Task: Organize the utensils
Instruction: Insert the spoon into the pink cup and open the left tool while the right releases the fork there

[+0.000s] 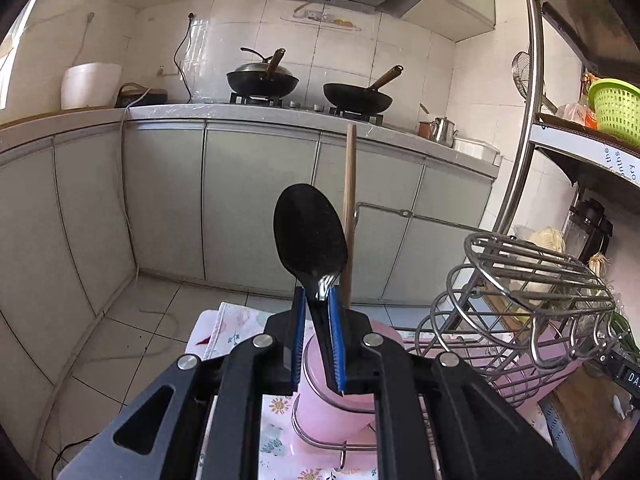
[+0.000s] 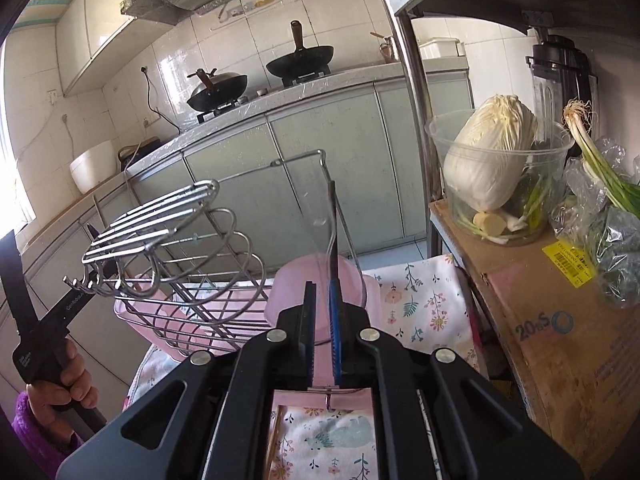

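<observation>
Cabinets with pale green doors ran across the back of the kitchen under a desk bearing two black woks on the stove. A white pot stood at the far left of that desk. Nearer, a floral cloth covered the work surface, and on it sat a pink cup ringed by a wire holder. A wire rack stood just right of the cup in the left wrist view, its loops crowding that side. Farther right, a cardboard box carried a clear tub with a cabbage and green onions.

The left tongs were clamped on the neck of a black spoon together with a wooden stick; both stood upright above the pink cup, the spoon's bowl uppermost. The right tongs were nearly closed on a thin dark utensil handle that rose straight up in front of the cup. A hand in a purple sleeve gripped the left tool at the left edge of the right wrist view.

Open floor lay to the left of the cloth; the rack and the box hemmed in the right side.
</observation>
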